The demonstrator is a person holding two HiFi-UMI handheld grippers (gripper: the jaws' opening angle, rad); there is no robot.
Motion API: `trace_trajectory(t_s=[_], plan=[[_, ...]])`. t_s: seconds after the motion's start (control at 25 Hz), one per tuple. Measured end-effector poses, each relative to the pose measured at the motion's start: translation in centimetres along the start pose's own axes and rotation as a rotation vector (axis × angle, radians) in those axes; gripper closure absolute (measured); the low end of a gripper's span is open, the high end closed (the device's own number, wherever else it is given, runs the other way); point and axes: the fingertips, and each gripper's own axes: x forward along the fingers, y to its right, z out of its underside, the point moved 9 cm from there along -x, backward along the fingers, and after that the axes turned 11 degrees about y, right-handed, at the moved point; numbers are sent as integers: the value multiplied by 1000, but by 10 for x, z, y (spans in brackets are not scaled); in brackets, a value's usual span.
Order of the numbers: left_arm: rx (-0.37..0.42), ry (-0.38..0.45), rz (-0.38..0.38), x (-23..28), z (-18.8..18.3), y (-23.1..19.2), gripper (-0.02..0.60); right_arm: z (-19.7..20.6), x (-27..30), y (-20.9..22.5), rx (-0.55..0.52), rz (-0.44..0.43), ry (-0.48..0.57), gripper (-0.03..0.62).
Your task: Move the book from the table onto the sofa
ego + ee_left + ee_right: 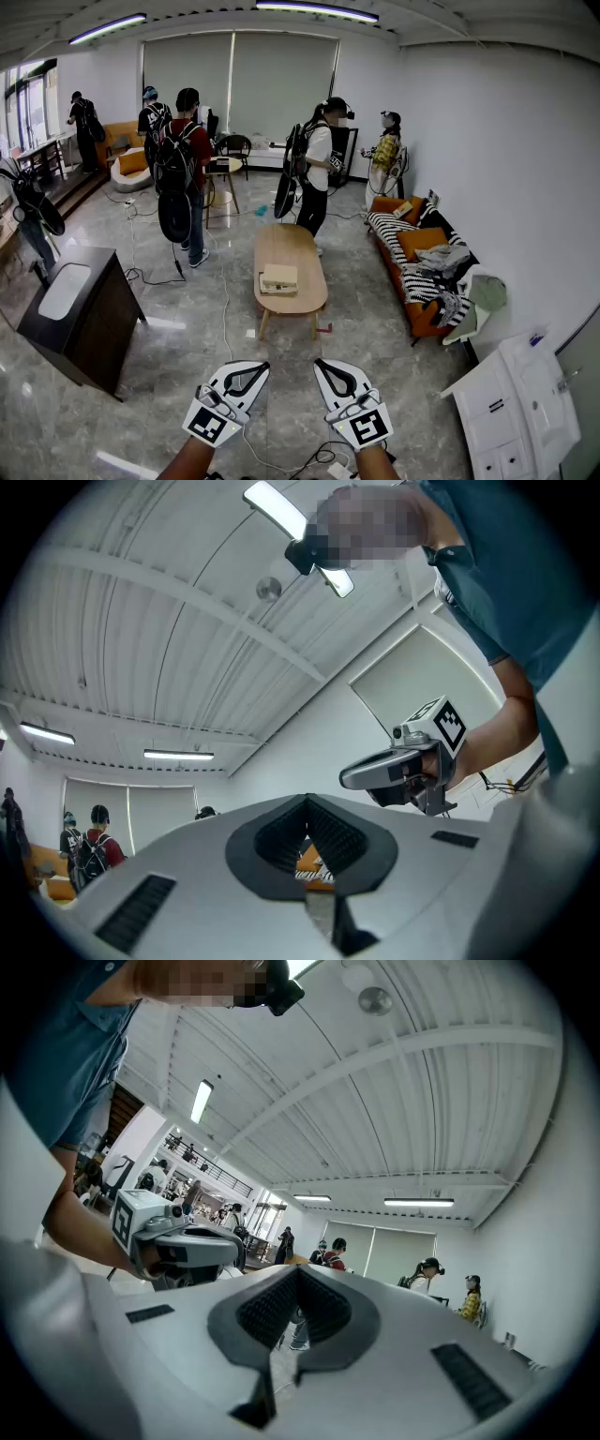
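Observation:
A pale book (279, 278) lies flat on the near half of the oval wooden coffee table (292, 246) in the middle of the room. The orange sofa (419, 246) runs along the right wall, strewn with striped cushions and clothes. Both grippers hover low at the bottom of the head view, well short of the table. My left gripper (255, 367) is shut with nothing in it, and my right gripper (321, 364) is shut and empty too. In the left gripper view the jaws (307, 803) are closed; the right gripper view shows its jaws (298, 1274) closed as well.
A dark cabinet (77, 314) stands at the left. A white unit (511, 405) sits at the lower right. Several people with backpacks (180, 178) stand beyond the table. Cables (225, 309) trail over the glossy floor between me and the table.

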Motion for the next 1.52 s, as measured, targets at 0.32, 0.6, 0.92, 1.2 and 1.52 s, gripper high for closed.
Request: trace_trajectory(t_s=[0.32,0.6,0.92,1.2,1.52], plan=[[-7,-4,-2,2,2,-3,578,1,2,2,1,6,2,580],[-14,1,-5,0,5,-2,578,4,1,2,5,17,5,580],[-16,4,-7,-4,8,-5,578,9,4,-1,25,14,3,580],[-37,-6,-1,-13,12,-4,578,10,4,-6,29,32,-6,580],[-56,9,12,-30,19,-20,578,9,19,-23,-1,58,-28,580]])
